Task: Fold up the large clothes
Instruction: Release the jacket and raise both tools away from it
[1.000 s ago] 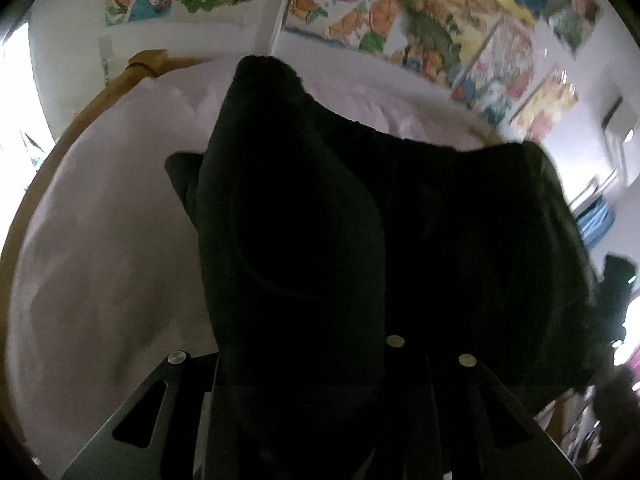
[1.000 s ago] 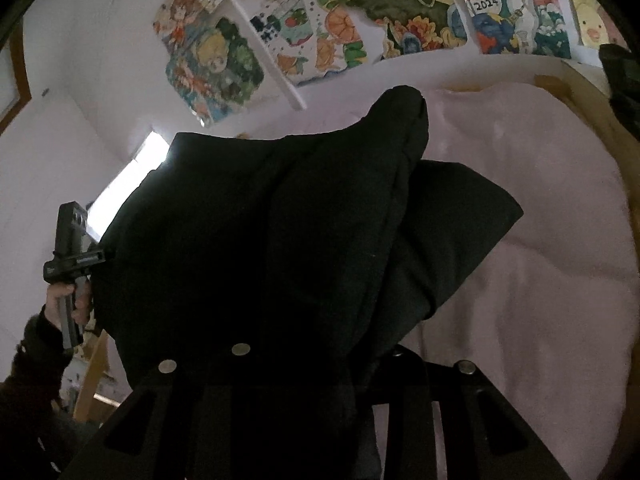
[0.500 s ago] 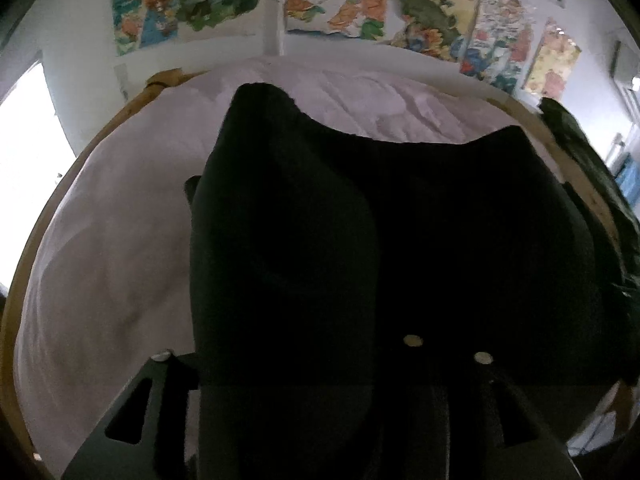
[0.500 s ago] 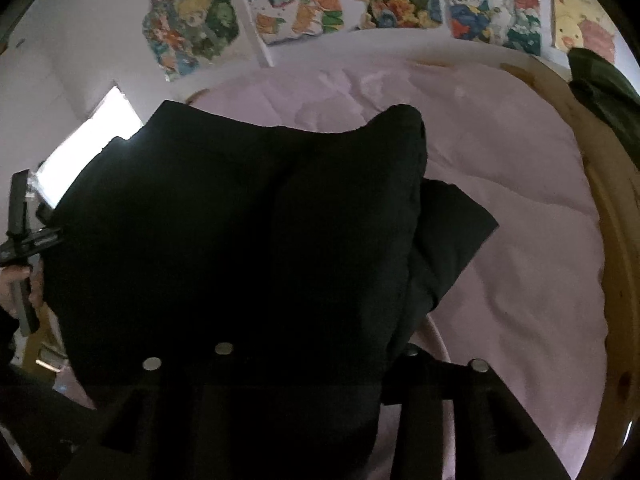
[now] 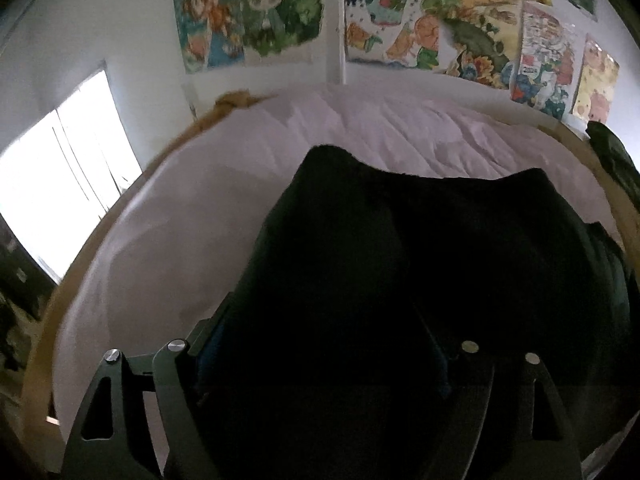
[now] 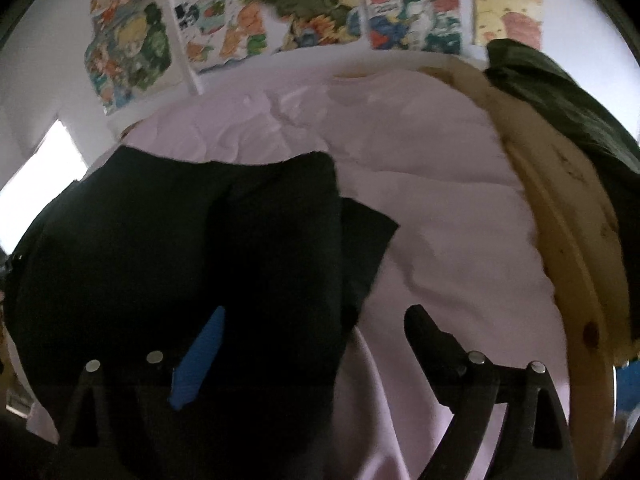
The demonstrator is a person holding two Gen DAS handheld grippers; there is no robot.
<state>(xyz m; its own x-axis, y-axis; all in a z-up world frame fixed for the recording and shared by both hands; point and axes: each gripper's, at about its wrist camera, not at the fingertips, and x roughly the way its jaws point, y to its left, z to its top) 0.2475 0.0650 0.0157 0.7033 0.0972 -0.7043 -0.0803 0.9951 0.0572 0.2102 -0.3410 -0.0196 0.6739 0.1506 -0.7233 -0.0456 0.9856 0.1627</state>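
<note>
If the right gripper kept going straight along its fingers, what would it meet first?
Probably the black garment lying between the opening jaws of the right gripper, with the pink bedsheet just beneath; depth is hard to judge.

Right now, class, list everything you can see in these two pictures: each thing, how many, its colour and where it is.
Garment: one, black, folded, lying on the bed in front of both claws.
Bed sheet: one, pale pink, wrinkled, covering the bed.
Bed frame: one, light wood, curving round the sheet's edge.
Dark cloth: one, dark green, draped over the frame's far right side.
Posters: several, many-coloured cartoon prints, on the white wall behind the bed.
Window: one, bright, on the left wall.
Left claw: one, dark metal, jaws opening, black garment between them.
Right claw: one, dark metal with a blue pad, jaws opening, garment edge between them.
</note>
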